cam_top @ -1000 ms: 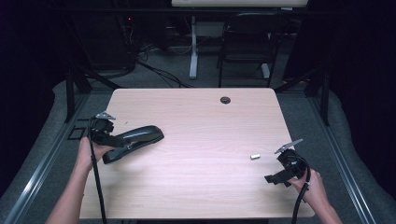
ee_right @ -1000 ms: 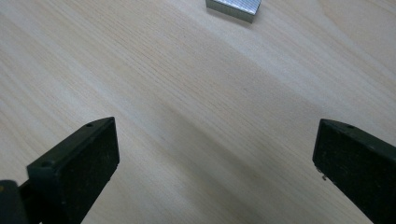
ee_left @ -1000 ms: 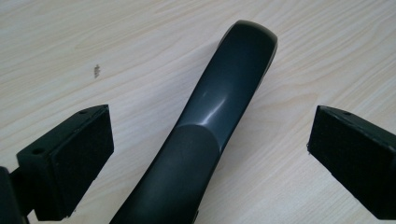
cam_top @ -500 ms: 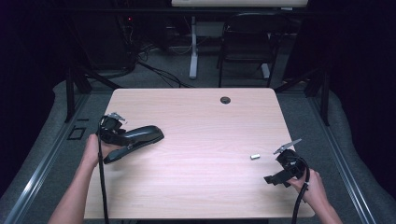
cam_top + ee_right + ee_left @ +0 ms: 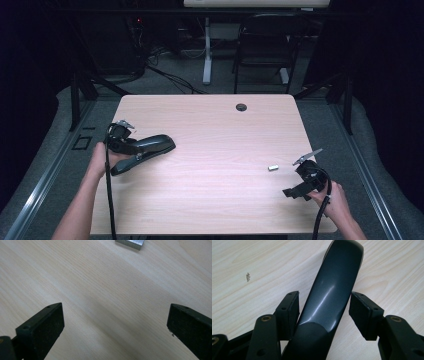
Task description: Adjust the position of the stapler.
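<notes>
A dark grey stapler (image 5: 149,146) lies on the left side of the wooden table (image 5: 215,130), its nose toward the middle. My left gripper (image 5: 133,149) is around its rear end. Its jaws have just been closing with the stapler (image 5: 334,285) between them. In the left gripper view my left gripper (image 5: 324,302) has both pads against the stapler's sides. My right gripper (image 5: 297,181) rests low at the right front of the table. Its jaws stand wide apart with bare wood between them (image 5: 112,322). A small metal block (image 5: 273,168) lies just ahead of it (image 5: 130,243).
A round black cable hole (image 5: 241,107) sits near the table's far edge. Beyond the table stand a black chair (image 5: 262,45) and a white desk leg (image 5: 206,50), with cables on the floor. Cables trail from both grippers over the near edge.
My left gripper has shifted slightly right onto the stapler's rear and its jaws have come in around it. The right gripper and the metal block have stayed put.
</notes>
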`<action>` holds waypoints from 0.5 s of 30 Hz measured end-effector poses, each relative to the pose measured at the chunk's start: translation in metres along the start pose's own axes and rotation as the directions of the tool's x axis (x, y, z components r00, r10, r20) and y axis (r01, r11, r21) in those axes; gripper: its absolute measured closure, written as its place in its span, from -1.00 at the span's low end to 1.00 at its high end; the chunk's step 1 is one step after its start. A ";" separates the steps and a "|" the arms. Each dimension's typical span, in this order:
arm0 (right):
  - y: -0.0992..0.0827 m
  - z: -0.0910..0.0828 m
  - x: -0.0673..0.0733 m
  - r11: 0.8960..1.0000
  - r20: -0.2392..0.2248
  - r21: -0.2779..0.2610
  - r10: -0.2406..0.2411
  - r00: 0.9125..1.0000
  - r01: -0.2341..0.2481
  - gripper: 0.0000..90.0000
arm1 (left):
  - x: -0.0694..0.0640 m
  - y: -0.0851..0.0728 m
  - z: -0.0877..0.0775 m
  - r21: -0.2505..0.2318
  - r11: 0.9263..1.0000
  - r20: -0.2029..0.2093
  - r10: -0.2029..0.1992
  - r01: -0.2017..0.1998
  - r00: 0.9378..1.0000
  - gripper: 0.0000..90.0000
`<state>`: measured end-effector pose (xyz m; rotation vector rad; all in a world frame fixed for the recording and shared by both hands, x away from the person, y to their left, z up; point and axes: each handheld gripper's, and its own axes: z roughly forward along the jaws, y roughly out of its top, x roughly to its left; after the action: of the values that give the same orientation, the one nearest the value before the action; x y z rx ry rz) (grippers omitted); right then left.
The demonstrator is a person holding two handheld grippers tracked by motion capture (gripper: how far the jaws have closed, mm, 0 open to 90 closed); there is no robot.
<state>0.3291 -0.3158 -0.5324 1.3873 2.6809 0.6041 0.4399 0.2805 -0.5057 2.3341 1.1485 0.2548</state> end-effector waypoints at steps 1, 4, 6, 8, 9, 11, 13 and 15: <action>0.000 0.000 0.000 1.000 0.000 0.001 0.000 1.000 0.000 -0.98 | 0.000 0.000 0.000 0.002 1.000 0.001 -0.008 0.008 1.000 -0.06; 0.000 0.000 0.000 1.000 -0.002 0.001 -0.001 1.000 0.001 -0.98 | 0.000 0.002 0.002 0.015 1.000 0.002 -0.007 0.007 1.000 -0.08; 0.000 0.000 0.000 1.000 -0.004 0.002 -0.001 1.000 0.001 -0.98 | -0.002 0.005 0.005 0.041 0.999 -0.015 0.003 -0.002 1.000 -0.10; 0.000 0.000 -0.001 1.000 0.000 0.002 -0.001 1.000 0.001 -0.98 | -0.002 0.005 0.006 0.052 0.999 -0.014 0.002 -0.001 1.000 -0.10; 0.000 0.000 -0.002 1.000 0.000 0.011 -0.009 1.000 0.009 -0.98 | -0.001 0.005 0.007 0.049 0.999 -0.007 0.003 -0.002 1.000 -0.10; 0.000 0.002 -0.002 1.000 -0.009 0.010 0.006 1.000 -0.006 -0.98 | -0.001 0.004 0.006 0.046 0.999 0.007 0.005 -0.006 1.000 -0.06; 0.000 0.002 -0.002 1.000 -0.016 0.011 0.008 1.000 -0.008 -0.97 | -0.001 0.003 0.005 0.046 0.999 0.034 0.009 -0.010 0.999 0.01; 0.000 0.001 -0.002 1.000 -0.010 0.013 0.004 1.000 -0.004 -0.97 | -0.002 0.002 0.004 0.041 0.999 0.056 0.013 -0.016 0.998 0.09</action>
<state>0.3305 -0.3171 -0.5338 1.3970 2.6950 0.5966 0.4419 0.2762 -0.5079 2.3714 1.1203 0.1714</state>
